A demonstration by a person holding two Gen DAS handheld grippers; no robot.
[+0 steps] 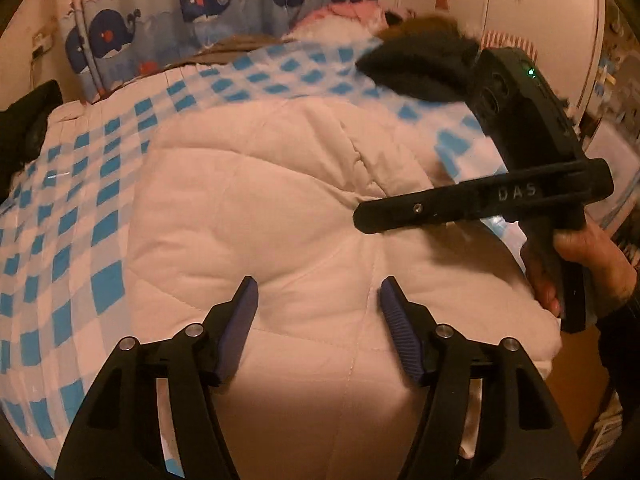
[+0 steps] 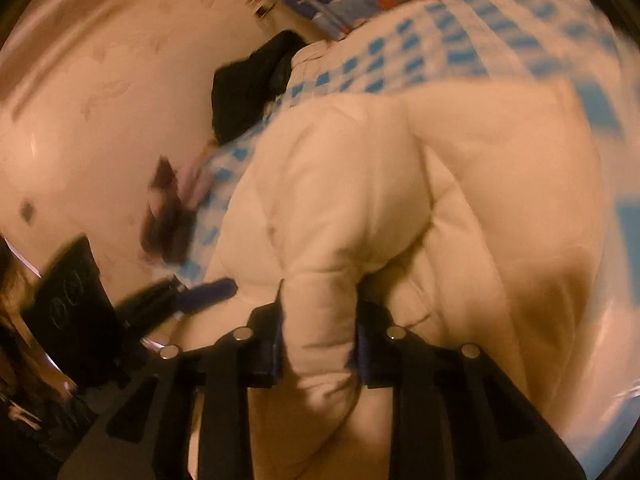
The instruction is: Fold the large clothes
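A puffy white coat (image 1: 256,208) lies on a bed with a blue check sheet (image 1: 80,216). A whale curtain (image 1: 168,12) hangs behind. The right view is blurry. The bed's near edge sits by the person's hand (image 1: 588,264). The left hand-held gripper (image 1: 318,296) is open over the coat, holding nothing. The right hand-held gripper (image 2: 318,344) pinches a thick fold of coat.

The quilted jacket (image 1: 280,200) is matt, puffy cloth — beneath it a checked woven bedsheet (image 1: 80,208); over it, ribbed rubbery pads (image 1: 400,332) on matt black plastic.
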